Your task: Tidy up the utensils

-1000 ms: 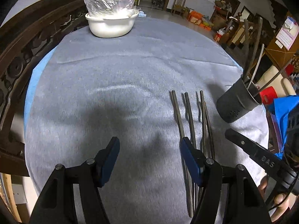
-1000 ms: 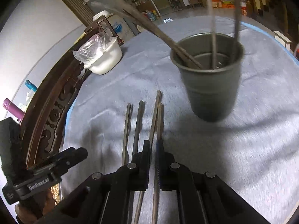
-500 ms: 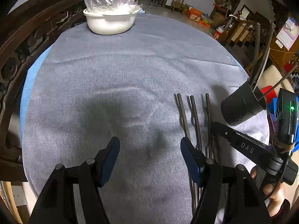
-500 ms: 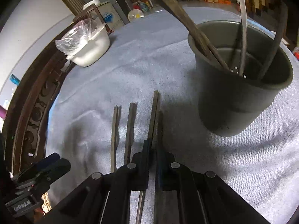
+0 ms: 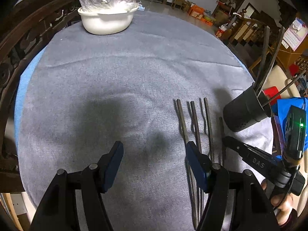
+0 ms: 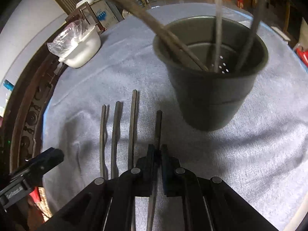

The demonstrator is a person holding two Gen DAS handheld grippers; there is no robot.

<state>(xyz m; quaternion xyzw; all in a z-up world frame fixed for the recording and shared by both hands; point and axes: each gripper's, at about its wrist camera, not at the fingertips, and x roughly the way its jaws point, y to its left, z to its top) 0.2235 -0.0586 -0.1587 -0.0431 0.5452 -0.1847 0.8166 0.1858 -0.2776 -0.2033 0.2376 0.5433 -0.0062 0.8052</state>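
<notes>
Three thin metal utensils (image 5: 195, 123) lie side by side on the grey cloth (image 5: 115, 77), just right of my left gripper (image 5: 154, 154), which is open with only cloth between its blue pads. My right gripper (image 6: 157, 150) is shut on a fourth utensil (image 6: 158, 123), set apart from the row (image 6: 115, 134) with its end pointing at the dark grey cup (image 6: 211, 100). Several utensils stand in that cup. In the left wrist view the right gripper (image 5: 228, 141) sits below the cup (image 5: 242, 113).
A white bowl covered in plastic (image 5: 106, 21) stands at the far side of the round table. A carved dark wooden rail (image 5: 11, 44) runs along the left edge. A hand (image 5: 284, 207) holds the right gripper at the lower right. Furniture fills the room behind.
The right gripper has drawn its utensil out of the row and closer to the cup, which now looms larger. The left gripper has drifted slightly and stays open.
</notes>
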